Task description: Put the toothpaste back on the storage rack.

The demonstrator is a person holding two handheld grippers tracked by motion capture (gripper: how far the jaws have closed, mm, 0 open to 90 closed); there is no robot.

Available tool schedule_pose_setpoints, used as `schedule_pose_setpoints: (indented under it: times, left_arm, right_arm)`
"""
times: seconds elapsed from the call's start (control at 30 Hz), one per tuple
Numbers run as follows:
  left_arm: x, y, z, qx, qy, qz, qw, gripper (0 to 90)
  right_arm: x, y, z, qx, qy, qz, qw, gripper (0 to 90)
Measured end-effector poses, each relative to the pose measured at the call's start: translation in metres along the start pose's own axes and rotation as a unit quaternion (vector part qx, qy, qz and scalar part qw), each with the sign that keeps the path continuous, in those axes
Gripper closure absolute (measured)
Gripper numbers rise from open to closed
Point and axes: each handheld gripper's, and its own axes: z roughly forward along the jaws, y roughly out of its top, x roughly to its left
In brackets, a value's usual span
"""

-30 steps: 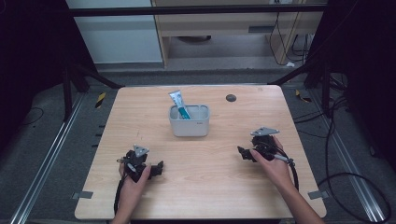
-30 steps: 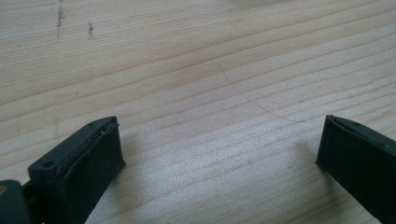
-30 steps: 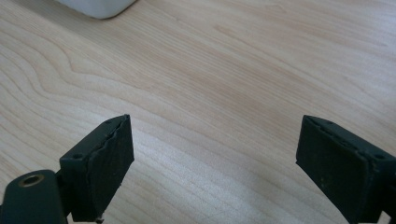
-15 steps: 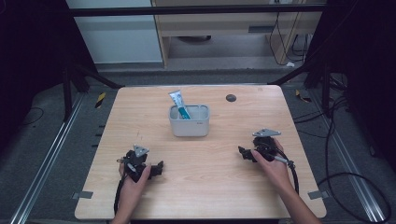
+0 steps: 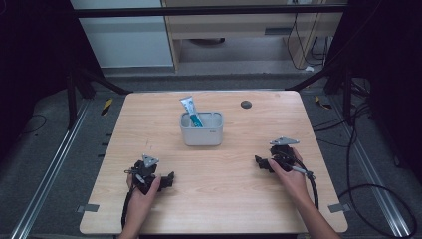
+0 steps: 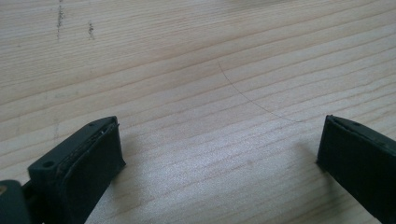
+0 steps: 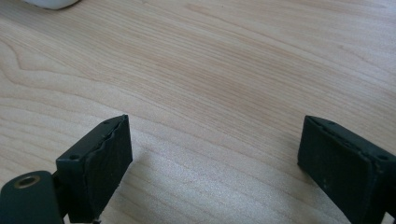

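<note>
Wood table under both my tools, jaws spread wide, gripping nothing: left tool near-left, right tool near-right. Tube stands in grey bin, centre-far. Risk: reaching in, I could knock the light bin or tip it.

I can read no text, brand or number anywhere on my table. The tube standing in the grey bin carries print, but it is too small and blurred to read.
</note>
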Motion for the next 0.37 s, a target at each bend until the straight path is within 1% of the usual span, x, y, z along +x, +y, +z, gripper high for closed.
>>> schedule_pose_setpoints:
  times: [0.03,0.1,0.17,0.3,0.37]
  left_arm:
    - [0.0000,0.0000,0.0000,0.000,0.000,0.000,1.0000,0.0]
    - [0.0000,0.0000,0.0000,0.000,0.000,0.000,1.0000,0.0]
    - [0.0000,0.0000,0.0000,0.000,0.000,0.000,1.0000,0.0]
    - [0.0000,0.0000,0.0000,0.000,0.000,0.000,1.0000,0.0]
    - [0.0000,0.0000,0.0000,0.000,0.000,0.000,1.0000,0.0]
  right_arm:
    - [0.0009,0.0001,-0.0001,0.003,-0.001,0.001,1.0000,9.4]
    - [0.0021,0.0002,0.0010,0.005,-0.008,-0.009,0.9999,8.3]
    - [0.0035,0.0004,0.0015,0.009,-0.010,-0.011,0.9998,6.6]
    - [0.0057,0.0005,0.0022,0.012,-0.014,-0.006,0.9998,4.2]
    - [0.0070,0.0003,0.0019,0.013,-0.019,0.001,0.9997,3.8]
